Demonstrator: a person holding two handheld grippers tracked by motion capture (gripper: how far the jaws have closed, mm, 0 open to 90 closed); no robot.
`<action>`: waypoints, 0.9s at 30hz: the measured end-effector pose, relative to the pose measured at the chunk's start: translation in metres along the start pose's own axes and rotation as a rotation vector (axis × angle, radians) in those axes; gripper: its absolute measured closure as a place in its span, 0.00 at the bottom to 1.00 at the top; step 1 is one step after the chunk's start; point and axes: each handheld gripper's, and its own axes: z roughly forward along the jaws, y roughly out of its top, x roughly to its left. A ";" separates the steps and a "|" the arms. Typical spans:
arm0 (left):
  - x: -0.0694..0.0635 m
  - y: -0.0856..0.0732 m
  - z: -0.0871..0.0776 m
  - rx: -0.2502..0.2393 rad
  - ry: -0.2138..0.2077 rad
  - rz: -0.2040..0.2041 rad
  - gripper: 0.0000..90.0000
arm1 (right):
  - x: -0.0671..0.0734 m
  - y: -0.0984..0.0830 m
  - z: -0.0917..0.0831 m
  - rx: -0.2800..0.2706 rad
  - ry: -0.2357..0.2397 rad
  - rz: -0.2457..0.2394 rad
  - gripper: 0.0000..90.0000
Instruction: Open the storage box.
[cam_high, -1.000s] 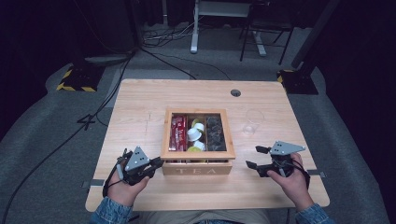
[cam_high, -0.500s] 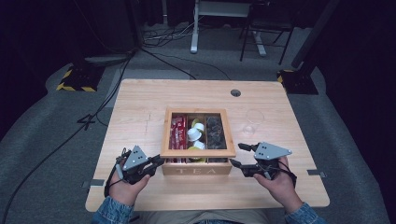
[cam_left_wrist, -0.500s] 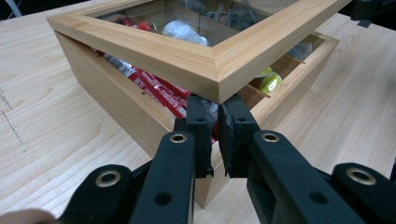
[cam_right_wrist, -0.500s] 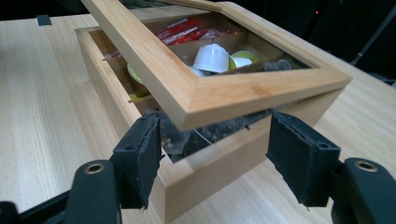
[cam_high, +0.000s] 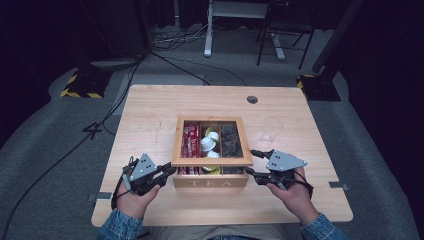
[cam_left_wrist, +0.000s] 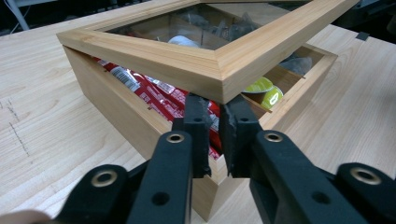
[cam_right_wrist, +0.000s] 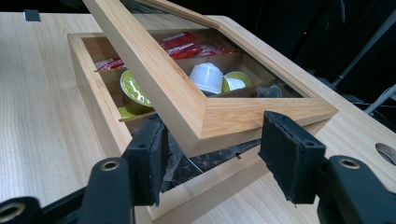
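- Left gripper view showed our left gripper with its jaws nearly closed, wedged under the raised front corner of the glass-paned lid and propping it above the tea box.
- Our right gripper had just been closing; its fingers straddled the lid's other front corner, apart from the wood, gripping nothing.
- We judged the lid-opening step half done.
- Next, we needed the right fingers to pinch that corner, then swing the lid up and away from both grippers.
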 end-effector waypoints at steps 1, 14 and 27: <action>0.000 0.000 0.000 0.000 0.002 0.001 0.88 | 0.000 0.001 0.000 0.005 0.002 0.000 0.48; 0.009 0.007 -0.004 -0.029 0.095 0.006 0.52 | -0.012 0.021 -0.006 -0.018 0.006 -0.010 0.51; 0.020 0.007 -0.009 -0.036 0.135 -0.002 0.46 | -0.041 0.051 -0.006 -0.058 0.002 0.013 0.57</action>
